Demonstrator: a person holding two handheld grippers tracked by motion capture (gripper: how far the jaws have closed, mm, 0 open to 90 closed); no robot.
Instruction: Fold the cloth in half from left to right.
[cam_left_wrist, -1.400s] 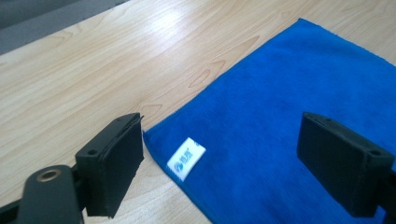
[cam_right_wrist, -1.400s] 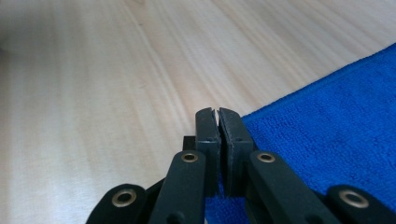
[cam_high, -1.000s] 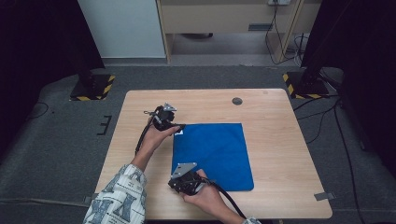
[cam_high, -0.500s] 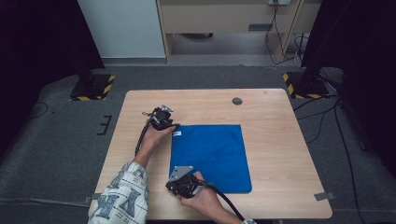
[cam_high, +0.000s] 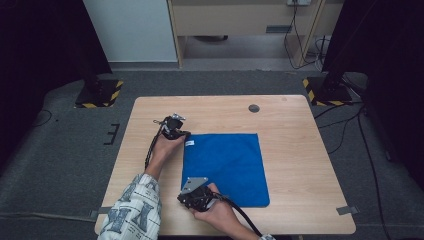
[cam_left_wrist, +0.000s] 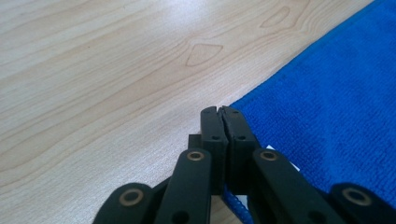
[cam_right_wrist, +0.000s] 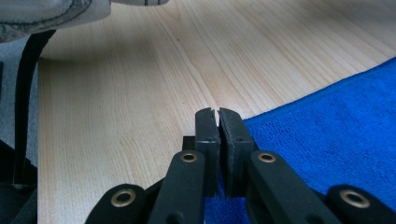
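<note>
Right gripper (cam_high: 196, 196) sits at the near-left corner of the flat blue microfibre cloth (cam_high: 227, 167), jaws pressed together on the cloth's edge. Cloth lies spread on the light wooden table (cam_high: 300, 165), left of centre. Left gripper (cam_high: 176, 131) is at the far-left corner beside the white label (cam_high: 189, 143); its jaws have just been closing and now pinch that corner. Judgement: cloth is light, limp and grippy, so it'll sag and drape when lifted; corners are the right hold.

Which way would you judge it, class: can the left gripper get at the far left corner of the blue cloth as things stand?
Probably yes: the left gripper already sits at that corner of the blue cloth, its jaws shut on the edge.
</note>
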